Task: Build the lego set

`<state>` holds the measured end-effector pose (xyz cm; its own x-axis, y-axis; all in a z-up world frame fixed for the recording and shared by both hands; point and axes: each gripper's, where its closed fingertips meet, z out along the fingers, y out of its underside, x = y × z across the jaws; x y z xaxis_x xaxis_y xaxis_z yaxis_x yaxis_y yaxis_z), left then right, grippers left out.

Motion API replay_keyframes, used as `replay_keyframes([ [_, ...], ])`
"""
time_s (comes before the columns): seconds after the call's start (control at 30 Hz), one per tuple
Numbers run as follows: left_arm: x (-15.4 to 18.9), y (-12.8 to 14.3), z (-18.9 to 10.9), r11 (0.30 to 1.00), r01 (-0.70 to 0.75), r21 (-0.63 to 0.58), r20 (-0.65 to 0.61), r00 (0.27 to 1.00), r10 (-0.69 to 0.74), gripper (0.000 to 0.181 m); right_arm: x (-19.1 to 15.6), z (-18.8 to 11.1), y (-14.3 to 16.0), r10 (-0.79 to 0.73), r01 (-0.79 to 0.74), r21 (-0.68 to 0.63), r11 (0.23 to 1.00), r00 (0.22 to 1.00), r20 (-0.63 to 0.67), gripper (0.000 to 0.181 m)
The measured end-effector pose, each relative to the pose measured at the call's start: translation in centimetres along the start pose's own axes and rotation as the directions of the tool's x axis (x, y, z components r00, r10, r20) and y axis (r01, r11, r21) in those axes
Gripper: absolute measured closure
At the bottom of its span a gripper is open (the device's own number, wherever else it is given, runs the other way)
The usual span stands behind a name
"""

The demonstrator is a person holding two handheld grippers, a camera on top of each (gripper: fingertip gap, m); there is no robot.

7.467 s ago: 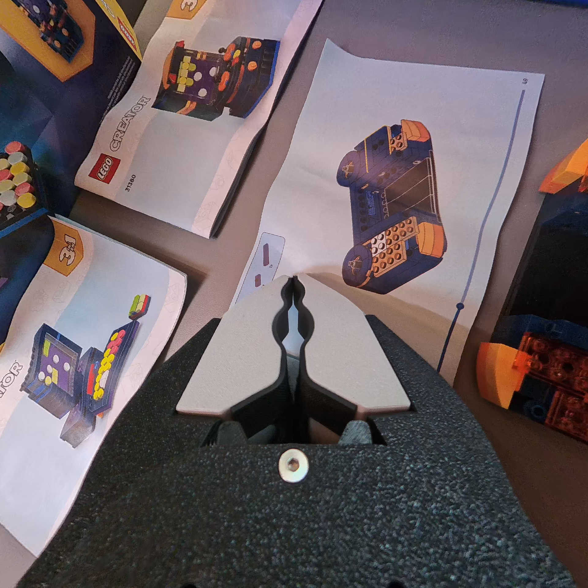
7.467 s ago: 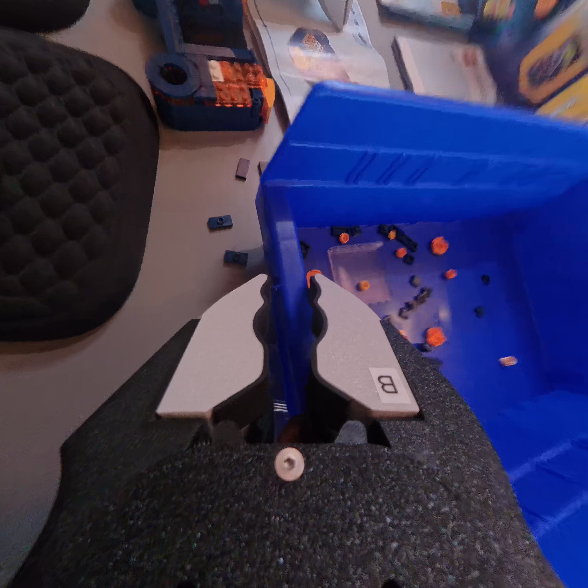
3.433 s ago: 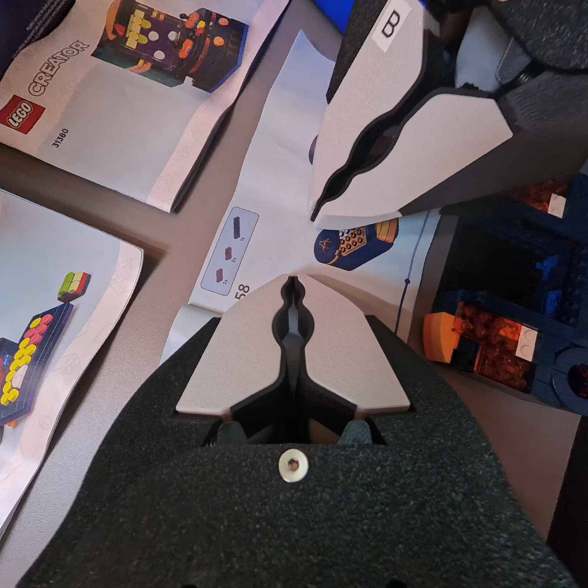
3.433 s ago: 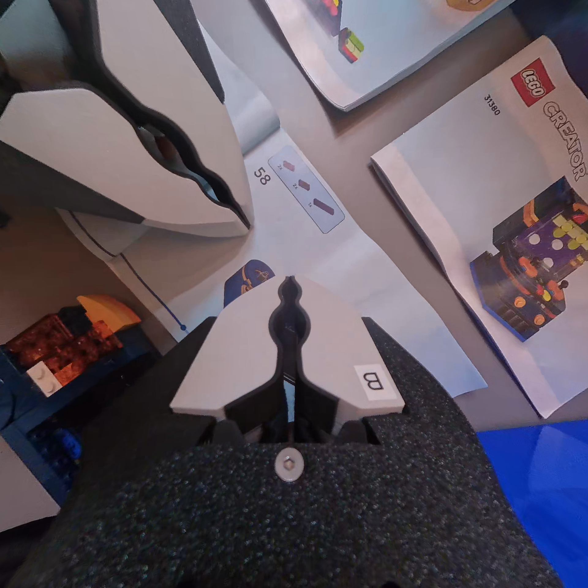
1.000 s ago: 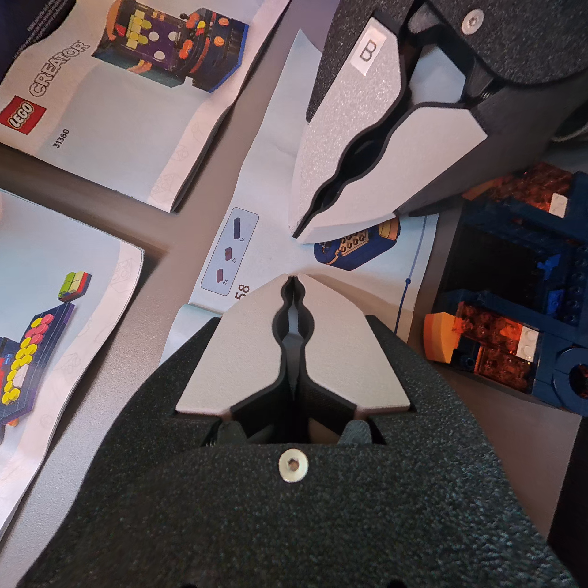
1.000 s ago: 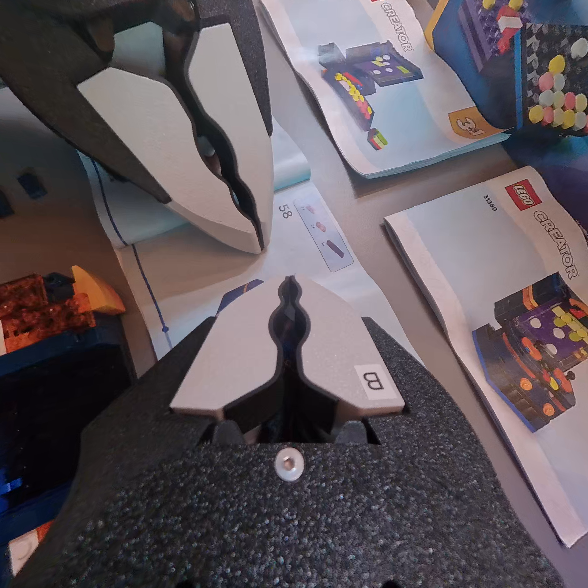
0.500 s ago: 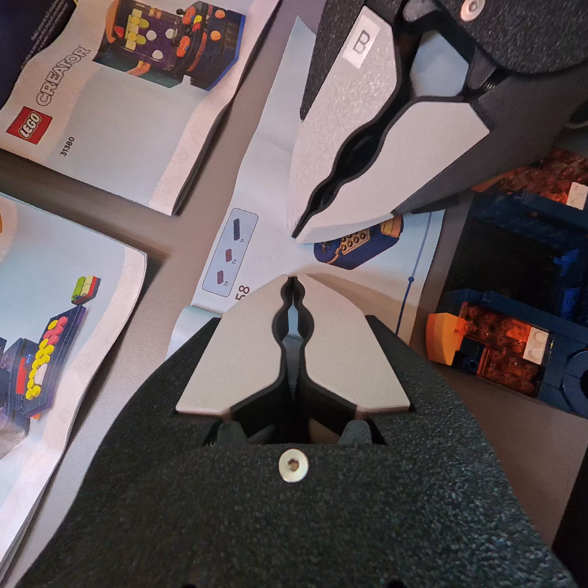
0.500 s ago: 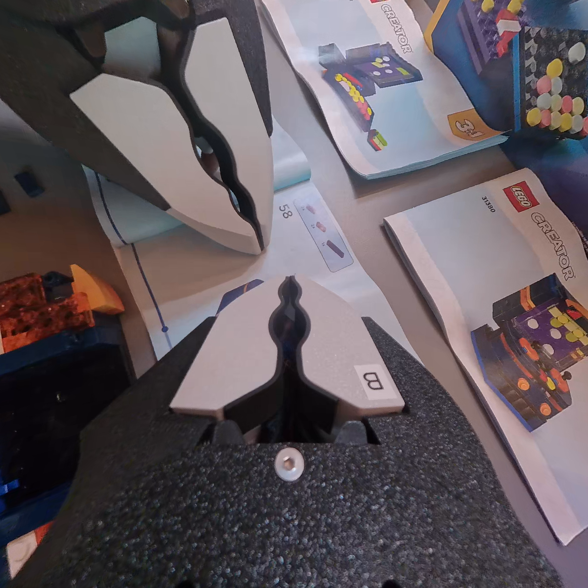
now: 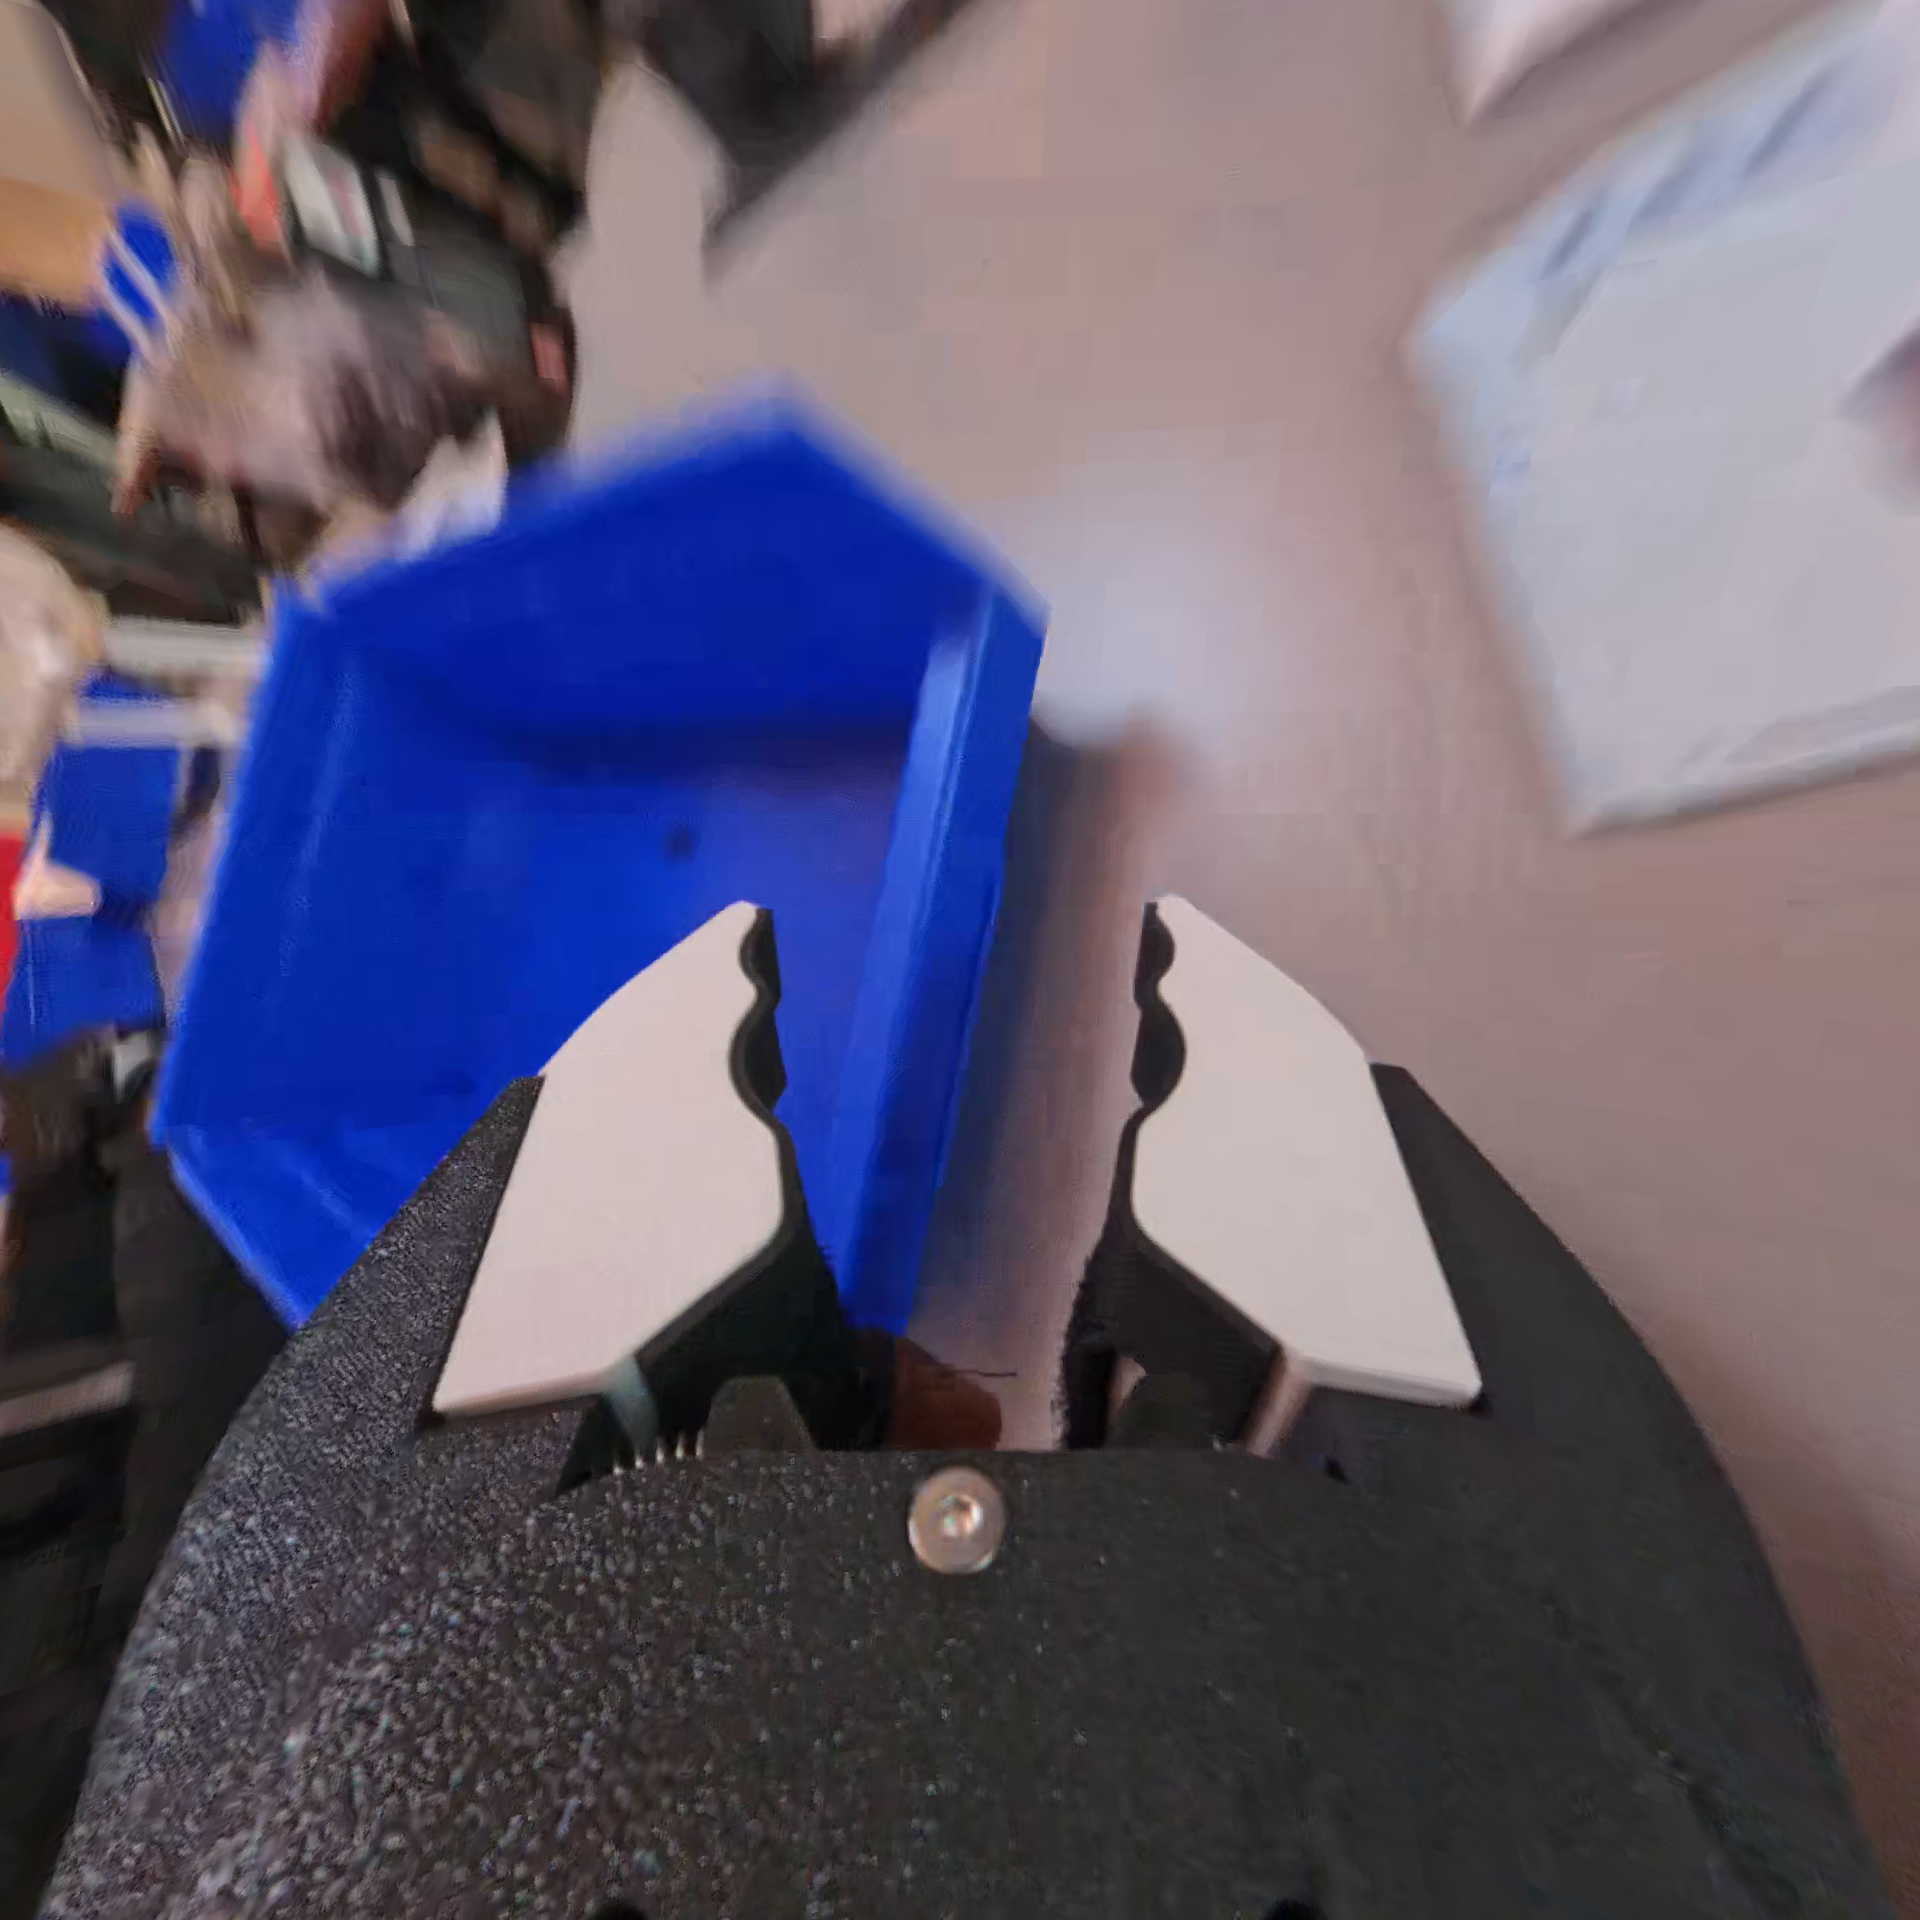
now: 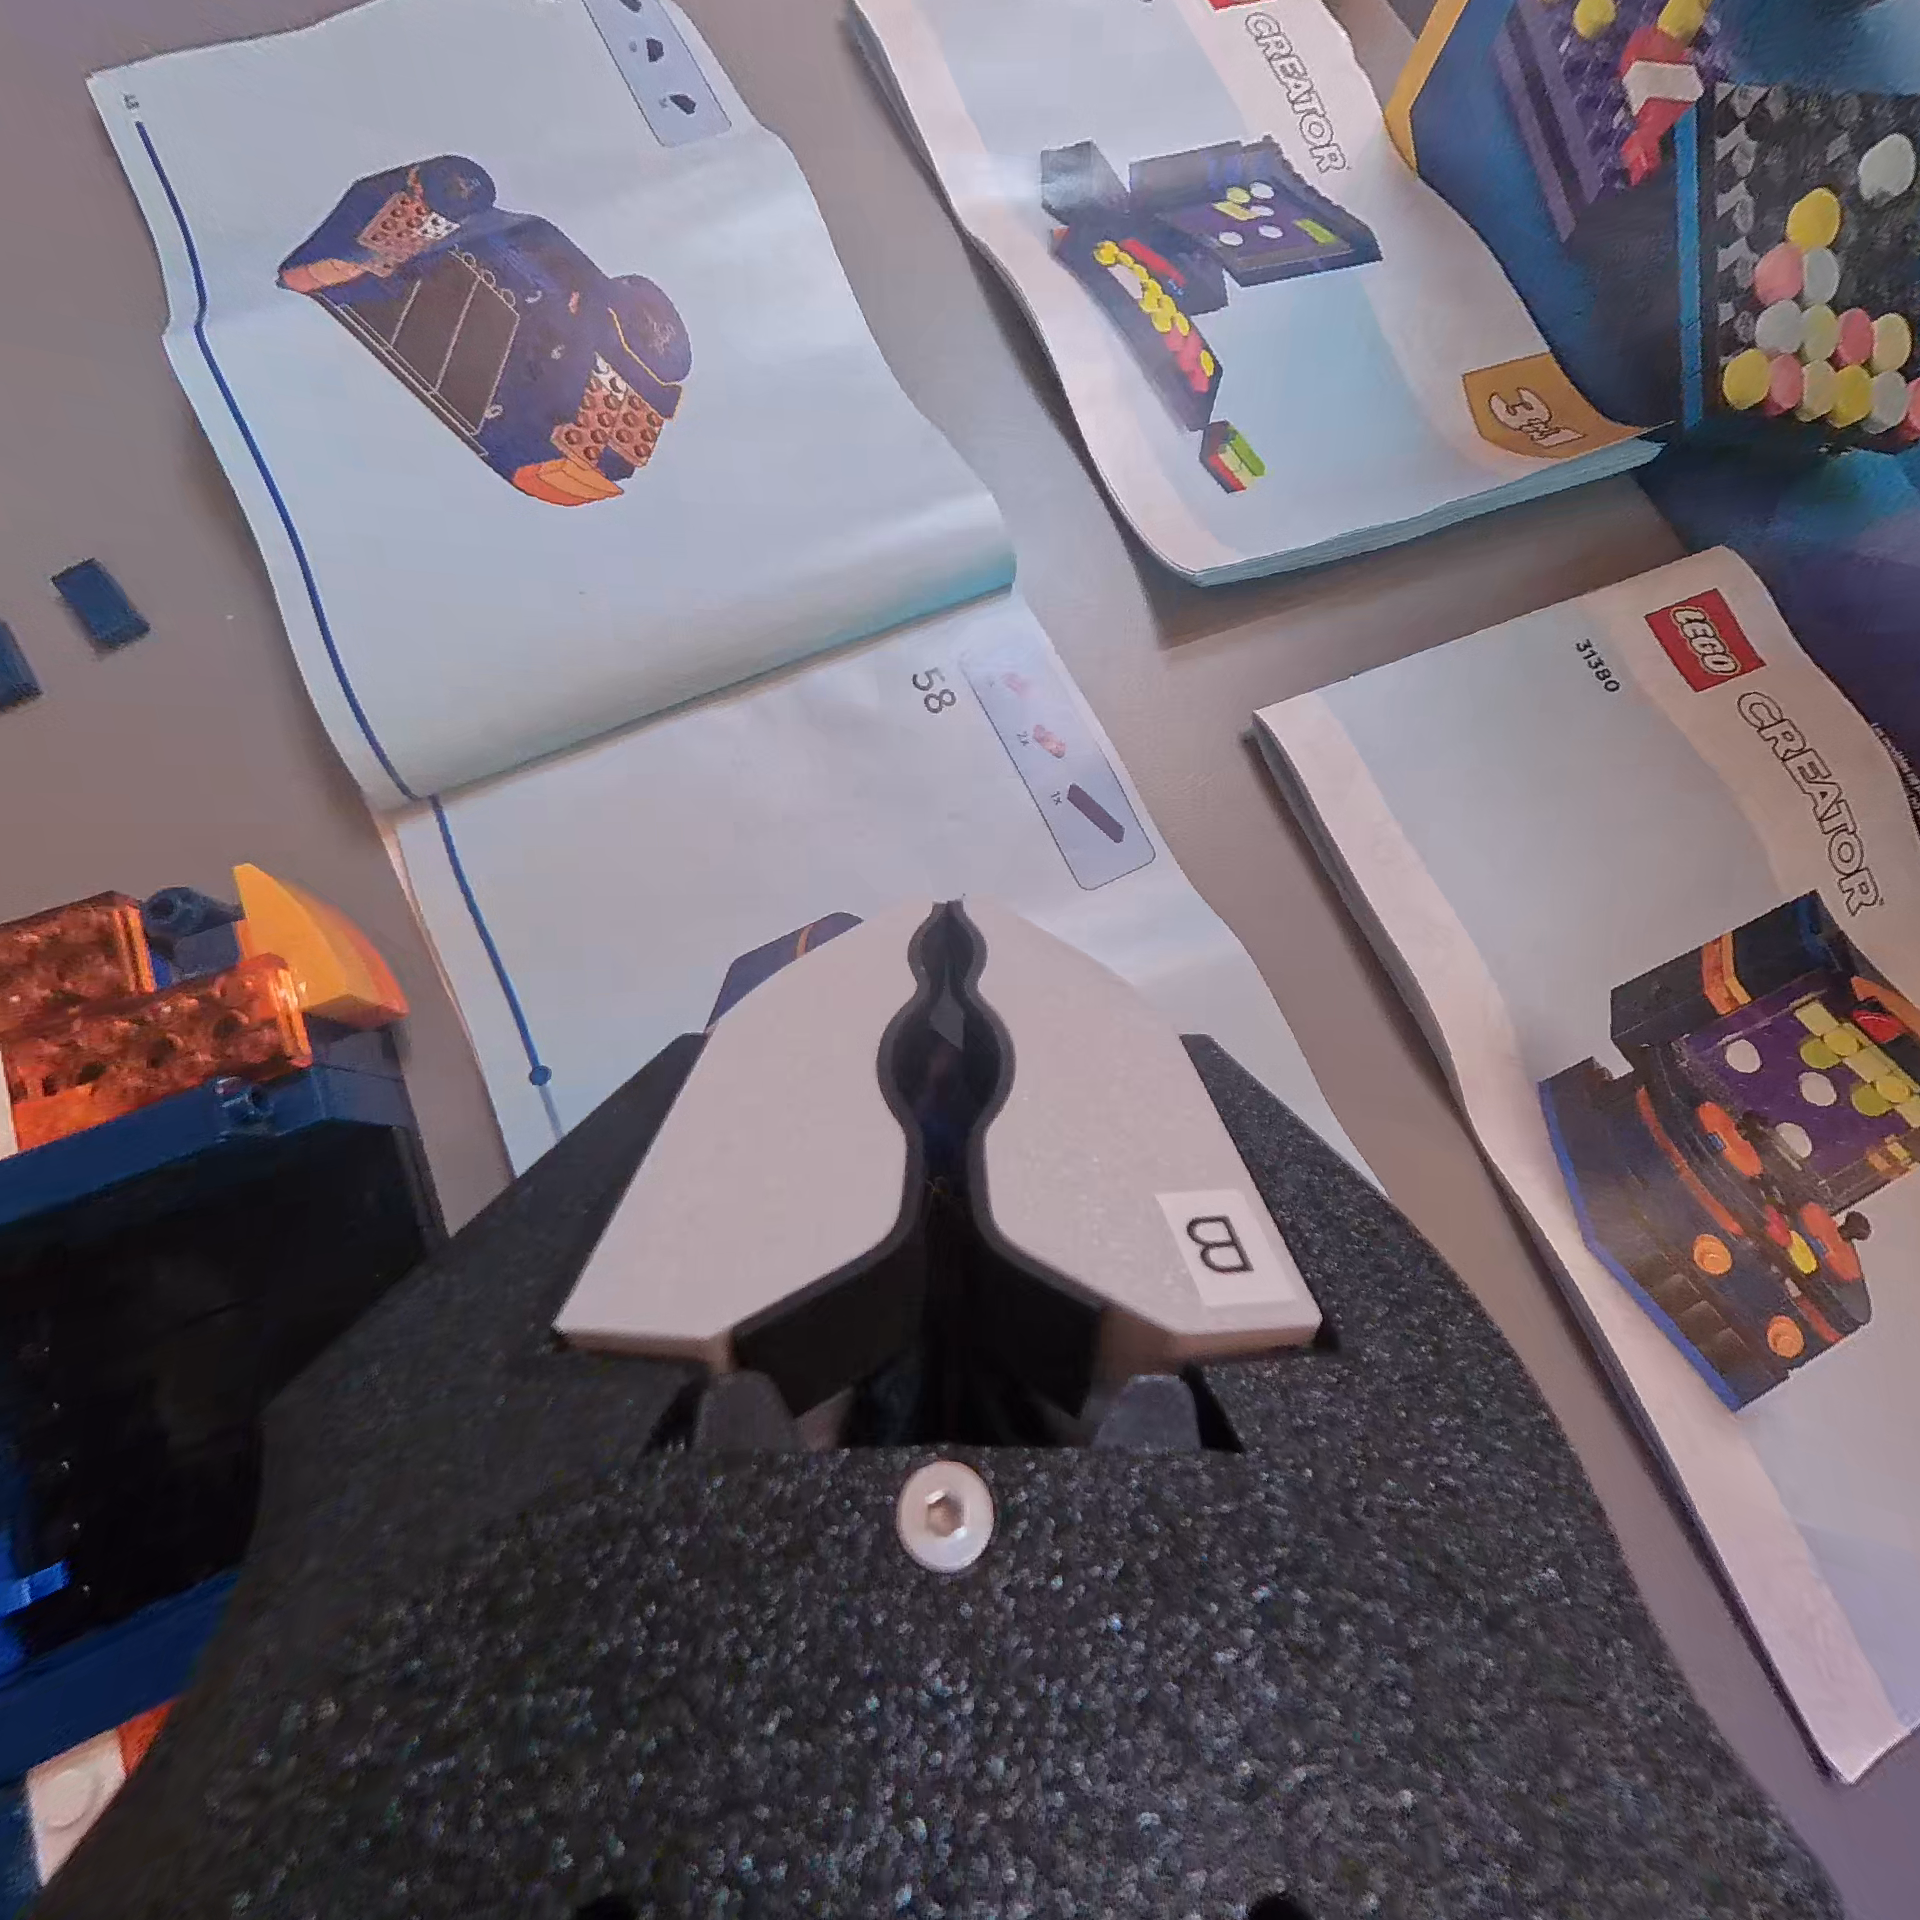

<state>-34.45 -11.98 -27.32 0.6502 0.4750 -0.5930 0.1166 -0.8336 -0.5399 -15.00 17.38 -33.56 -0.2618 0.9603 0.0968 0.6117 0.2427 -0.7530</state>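
Observation:
My left gripper (image 9: 953, 910) is open, and the right wall of a blue bin (image 9: 520, 831) stands between its fingers without being gripped. The left wrist view is motion-blurred, and I cannot make out what lies in the bin. My right gripper (image 10: 951, 909) is shut with nothing visible in it, and it hovers over the lower page of the open instruction booklet (image 10: 623, 416). The partly built dark blue and orange Lego model (image 10: 156, 1091) sits just left of the right gripper.
Two closed instruction booklets (image 10: 1299, 260) (image 10: 1662, 1039) lie to the right of the open one. The Lego box (image 10: 1714, 208) stands at the far right. Small dark blue pieces (image 10: 99, 603) lie on the grey table at the left. A pale sheet (image 9: 1714, 468) lies right of the bin. About 35 centimeters separates my left fingertips from my right.
My left gripper has swung away from the booklet to the blue bin and opened. It is gone from the right wrist view. My right gripper stays shut over the booklet.

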Motion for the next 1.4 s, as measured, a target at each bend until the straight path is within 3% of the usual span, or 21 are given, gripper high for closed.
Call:
replay_keyframes([
  [0.07, -0.5, 5.1, 1.4, 0.989, -0.007, -0.146, 0.024, 1.0, 0.011, 0.119, 0.0, 0.0, 0.0, 0.001, -0.001, 0.0, 1.0, 1.0, 0.001, 0.181],
  [0.13, -1.2, 6.8, 2.3, 0.986, -0.036, -0.163, 0.088, 0.995, 0.051, 0.132, 0.0, 0.0, 0.0, -0.002, 0.002, 0.0, 1.0, 1.0, -0.002, 0.181],
  [0.17, -1.9, 6.9, 2.2, 0.985, -0.081, -0.153, 0.145, 0.984, 0.104, 0.146, 0.0, 0.0, 0.0, -0.006, 0.006, 0.0, 1.0, 1.0, -0.005, 0.181],
  [0.4, 0.2, 6.7, 0.0, 0.943, -0.308, -0.124, 0.278, 0.902, 0.331, 0.148, 0.0, 0.0, 0.0, -0.007, 0.007, 0.0, 1.0, 1.0, -0.007, 0.181],
  [0.73, 5.7, 5.3, -4.0, 0.881, -0.474, 0.002, 0.381, 0.815, 0.437, 0.147, 0.0, 0.0, 0.0, -0.015, 0.015, -0.001, 1.0, 1.0, -0.014, 0.181],
  [1.03, 6.1, 5.2, -4.3, 0.892, -0.453, 0.01, 0.348, 0.838, 0.422, 0.147, 0.1, 0.1, 0.0, -0.027, 0.027, -0.001, 1.0, 0.999, -0.024, 0.181],
  [1.2, 5.7, 5.3, -3.9, 0.938, -0.346, -0.006, 0.216, 0.916, 0.339, 0.147, 0.1, 0.1, 0.0, -0.035, 0.035, -0.001, 0.999, 0.999, -0.031, 0.181],
  [1.4, 4.9, 5.0, -2.6, 0.949, -0.308, -0.067, 0.183, 0.931, 0.316, 0.148, 0.2, 0.1, 0.0, -0.065, 0.065, -0.002, 0.998, 0.996, -0.057, 0.181],
])
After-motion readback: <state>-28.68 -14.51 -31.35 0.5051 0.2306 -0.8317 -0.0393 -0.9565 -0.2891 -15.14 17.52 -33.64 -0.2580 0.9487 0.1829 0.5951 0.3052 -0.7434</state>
